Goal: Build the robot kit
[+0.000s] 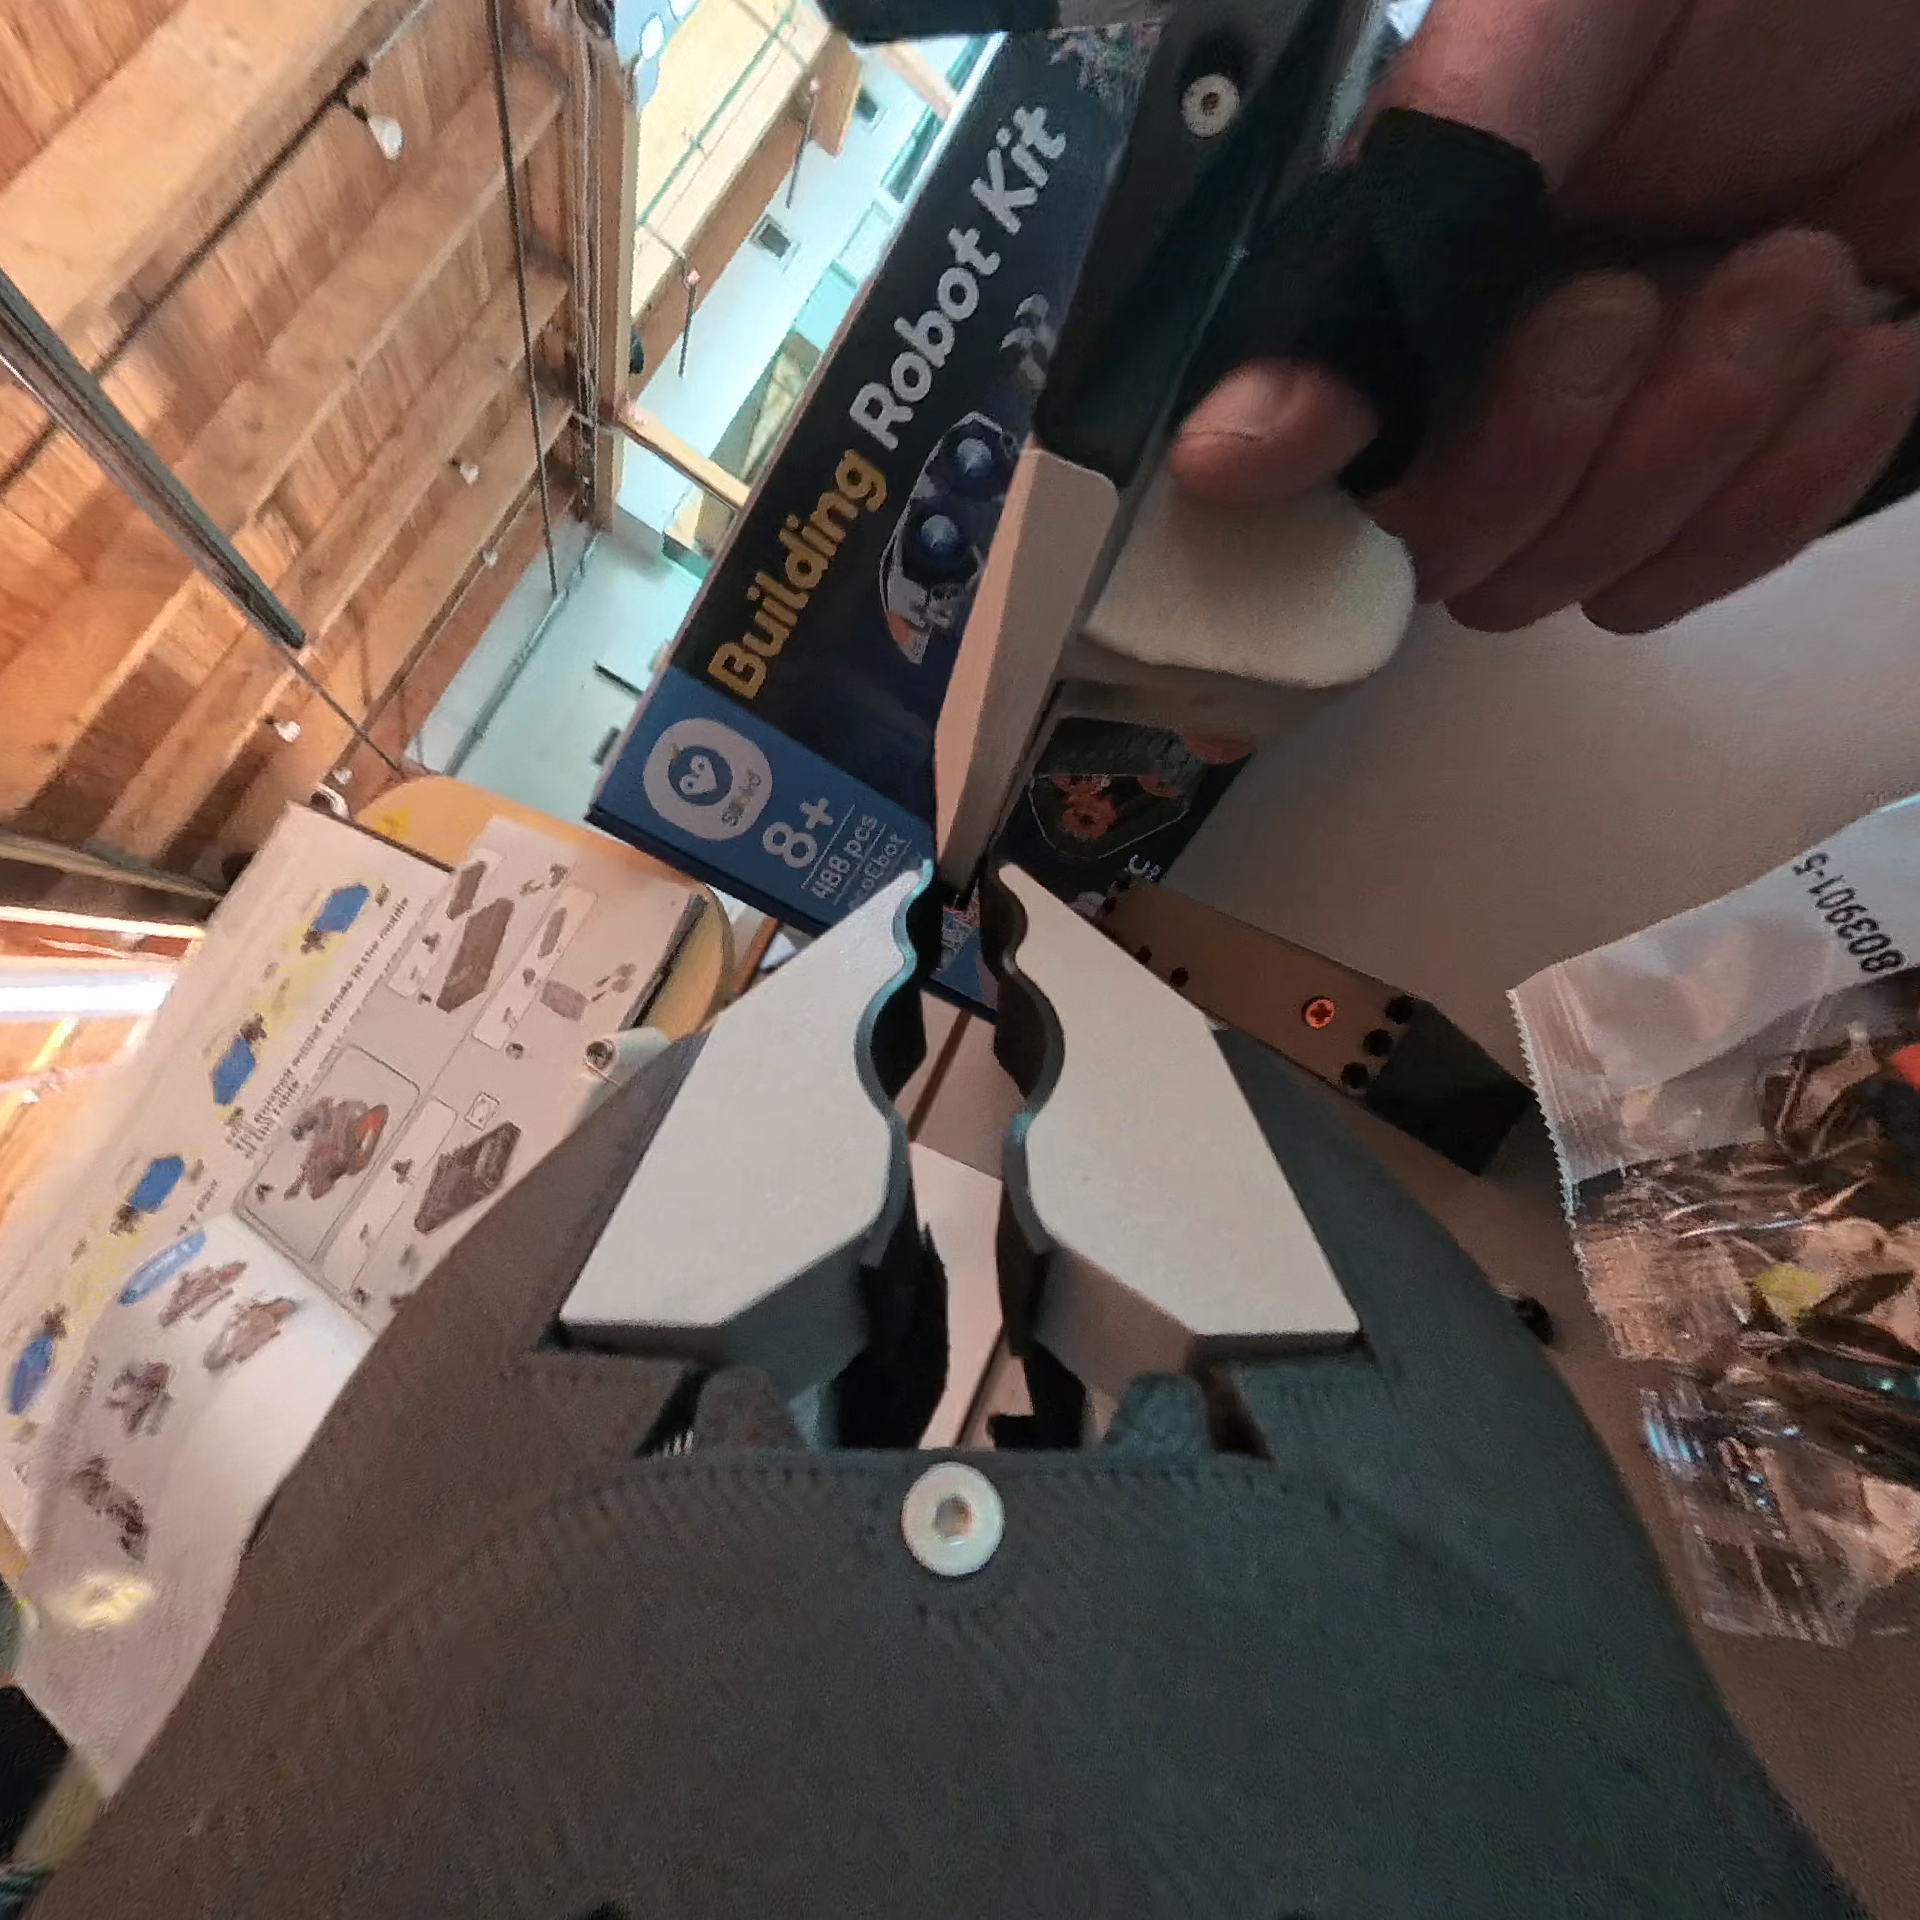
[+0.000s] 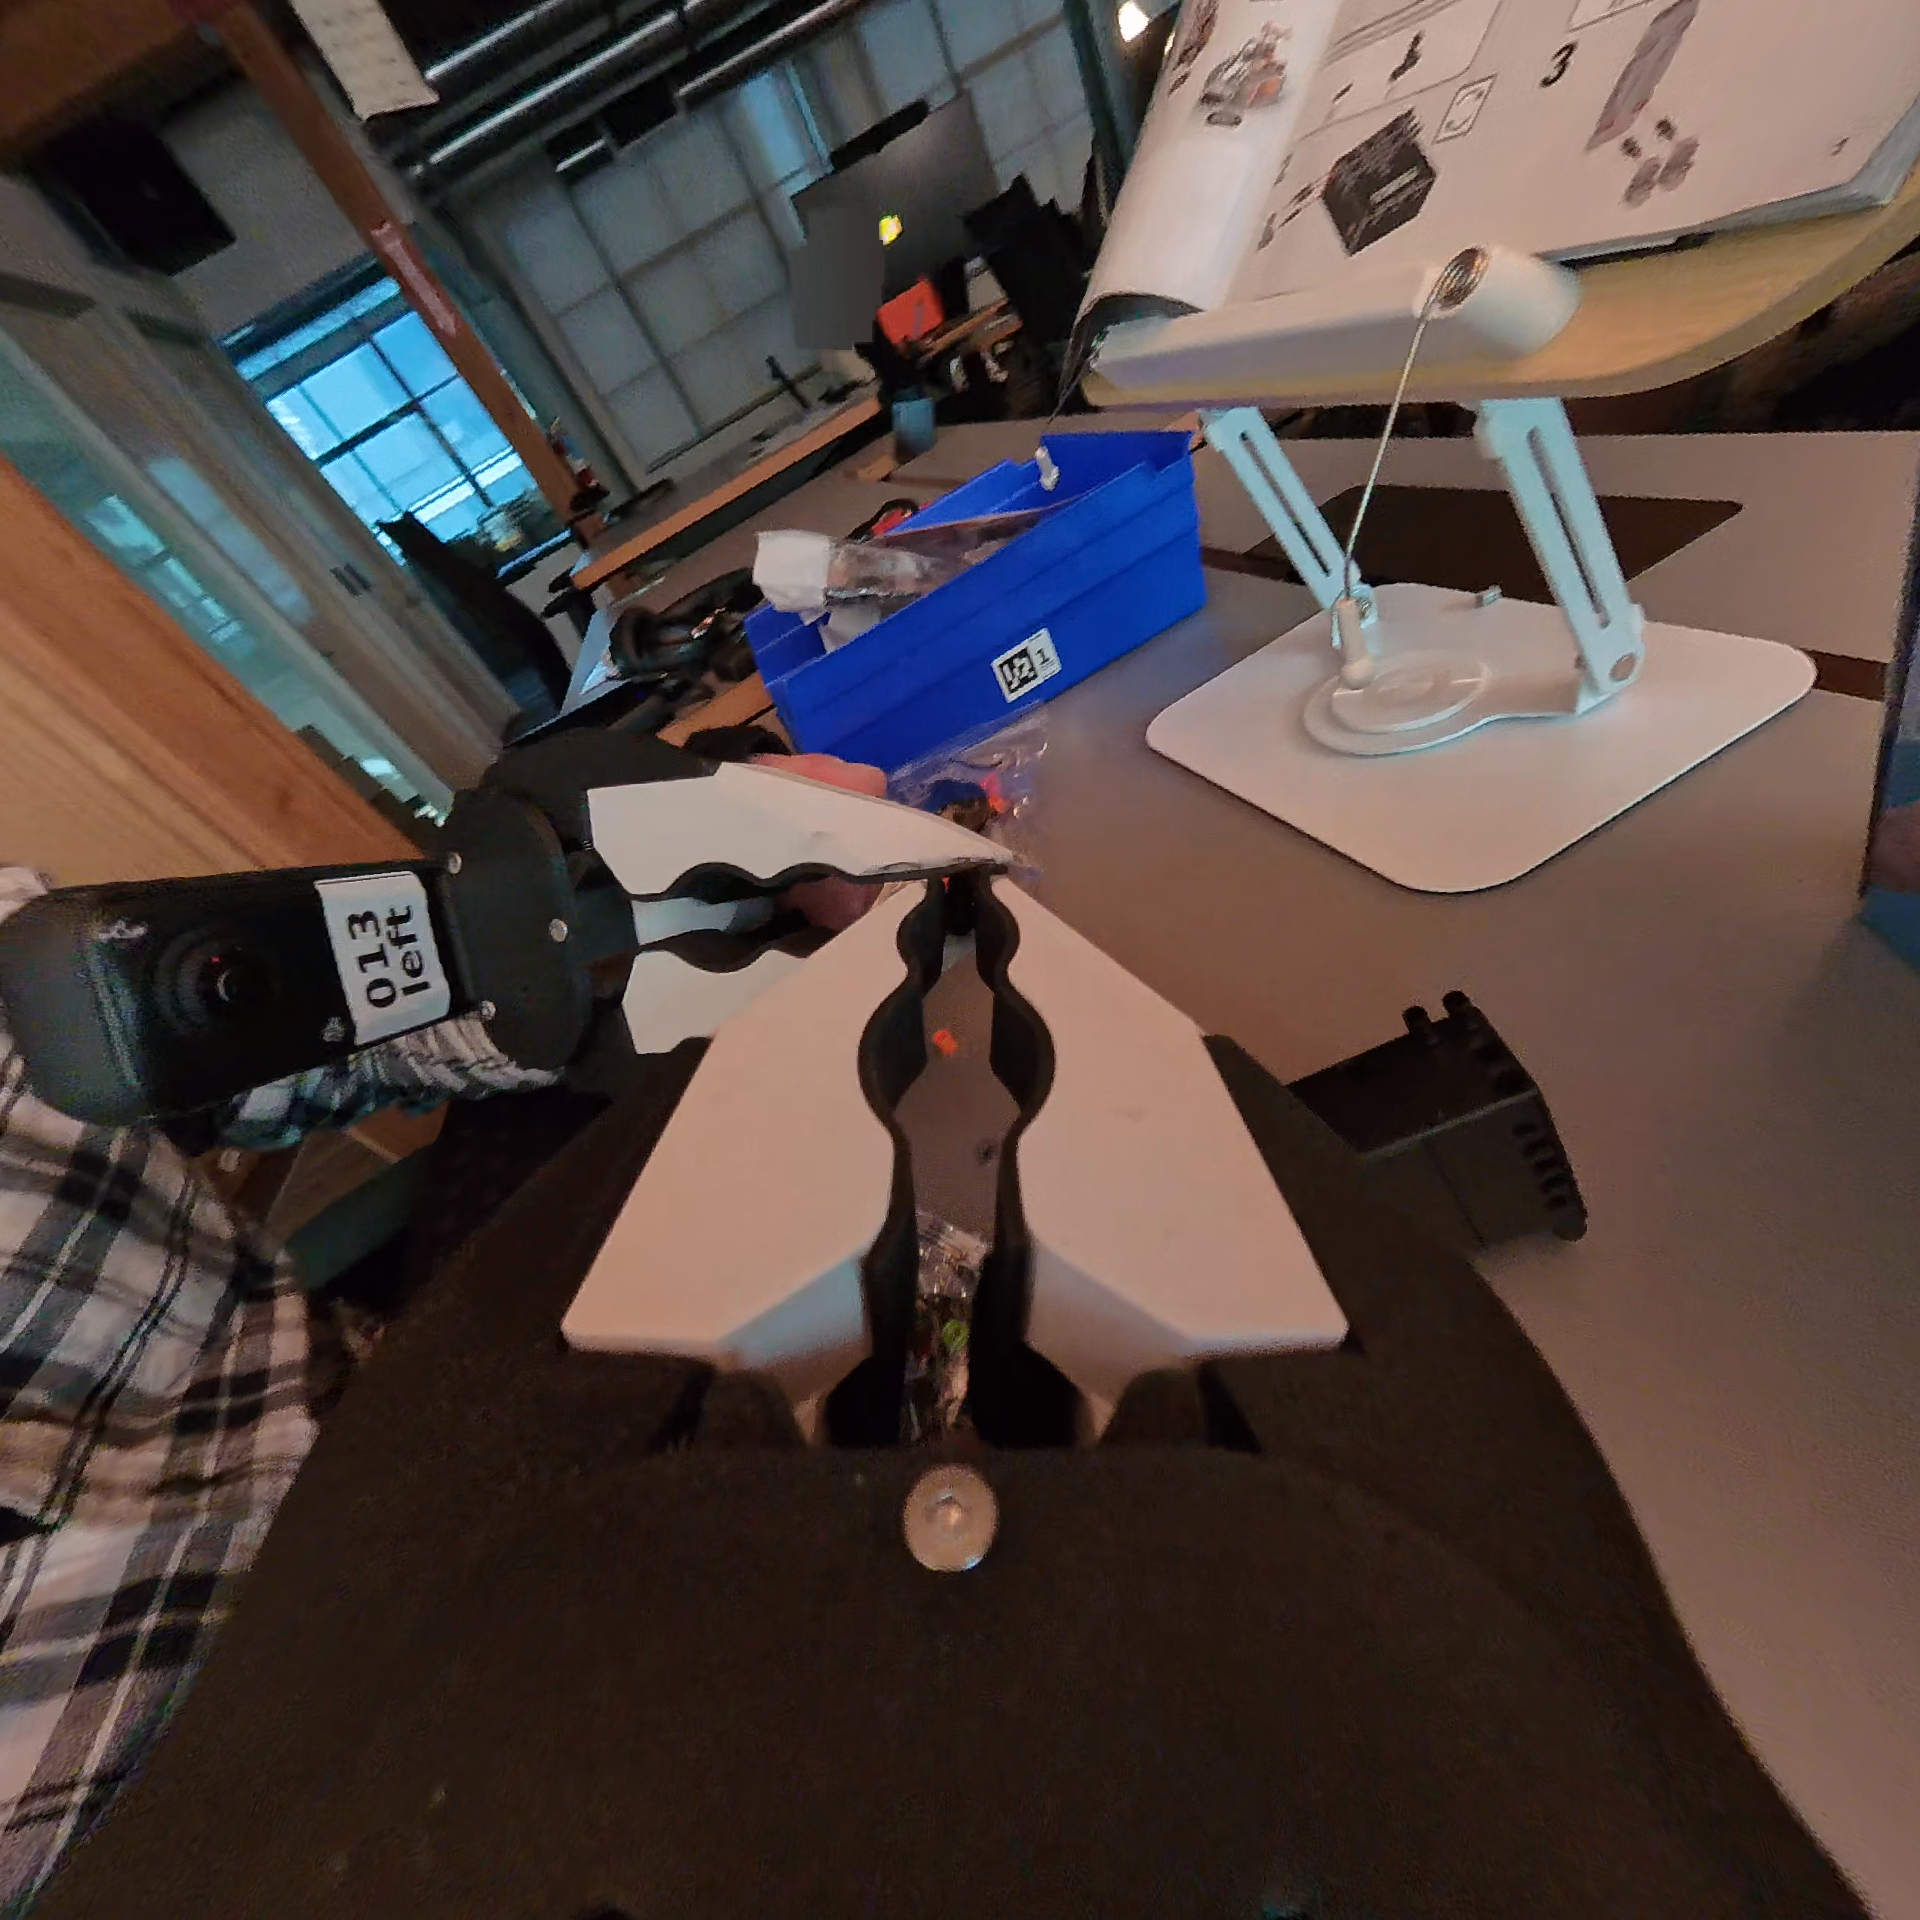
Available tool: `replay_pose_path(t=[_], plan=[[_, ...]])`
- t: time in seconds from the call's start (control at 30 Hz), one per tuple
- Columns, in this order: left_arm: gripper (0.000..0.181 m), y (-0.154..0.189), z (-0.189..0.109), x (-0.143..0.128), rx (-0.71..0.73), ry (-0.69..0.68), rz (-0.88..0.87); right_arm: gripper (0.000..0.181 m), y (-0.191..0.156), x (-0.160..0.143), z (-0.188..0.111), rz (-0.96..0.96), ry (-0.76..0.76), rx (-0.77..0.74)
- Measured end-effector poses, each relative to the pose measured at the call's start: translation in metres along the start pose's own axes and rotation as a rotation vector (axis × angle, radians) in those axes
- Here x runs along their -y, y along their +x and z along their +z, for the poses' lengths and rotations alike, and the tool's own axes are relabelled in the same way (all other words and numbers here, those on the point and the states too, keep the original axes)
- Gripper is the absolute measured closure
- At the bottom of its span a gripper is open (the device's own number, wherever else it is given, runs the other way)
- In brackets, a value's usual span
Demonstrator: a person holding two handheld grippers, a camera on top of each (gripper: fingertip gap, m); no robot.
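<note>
two grippers meet tip to tip. the left gripper [image 1: 961, 894] has its fingers drawn nearly together, with only a narrow slit at the tips. the right gripper [image 2: 951, 899] is closed down about as far and comes in crosswise, probably so both pairs of tips can reach the same spot. a small dark piece [image 1: 961, 920] sits right at that meeting point. whether either pair actually grips it, i cannot tell.

a hand [image 1: 1662, 364] wraps the right gripper's handle just behind its fingers. to the right of the left fingers a clear plastic bag [image 1: 1714, 1247] of small parts lies on the grey table [image 2: 1662, 1039], close enough to reach. right of the right fingers sits a black block [image 2: 1455, 1132].

beyond the right tips is a blue bin [image 2: 987, 644] with more bags in it. farther right, a white stand [image 2: 1475, 727] props an open booklet [image 1: 312, 1091] at a tilt, seemingly so its pages face the person. past the left tips a dark blue box [image 1: 831, 520] stands upright.
</note>
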State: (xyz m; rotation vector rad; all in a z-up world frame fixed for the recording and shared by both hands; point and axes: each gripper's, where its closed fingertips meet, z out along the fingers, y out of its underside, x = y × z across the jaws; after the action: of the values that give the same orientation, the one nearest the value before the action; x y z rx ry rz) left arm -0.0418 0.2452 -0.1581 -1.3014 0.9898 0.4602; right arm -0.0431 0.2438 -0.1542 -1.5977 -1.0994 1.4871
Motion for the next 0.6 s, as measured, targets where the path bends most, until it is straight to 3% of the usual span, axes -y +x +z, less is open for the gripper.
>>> replay_pose_path(t=[0.43,0.6], plan=[[0.179,0.007,-0.002,0.003,-0.107,0.061,-0.16,0.177,-0.001,-0.002,-0.007,-0.138,-0.012,0.027],[0.179,-0.003,-0.001,-0.004,-0.081,0.044,-0.185,0.181,0.007,0.013,-0.017,-0.204,0.05,-0.08]])
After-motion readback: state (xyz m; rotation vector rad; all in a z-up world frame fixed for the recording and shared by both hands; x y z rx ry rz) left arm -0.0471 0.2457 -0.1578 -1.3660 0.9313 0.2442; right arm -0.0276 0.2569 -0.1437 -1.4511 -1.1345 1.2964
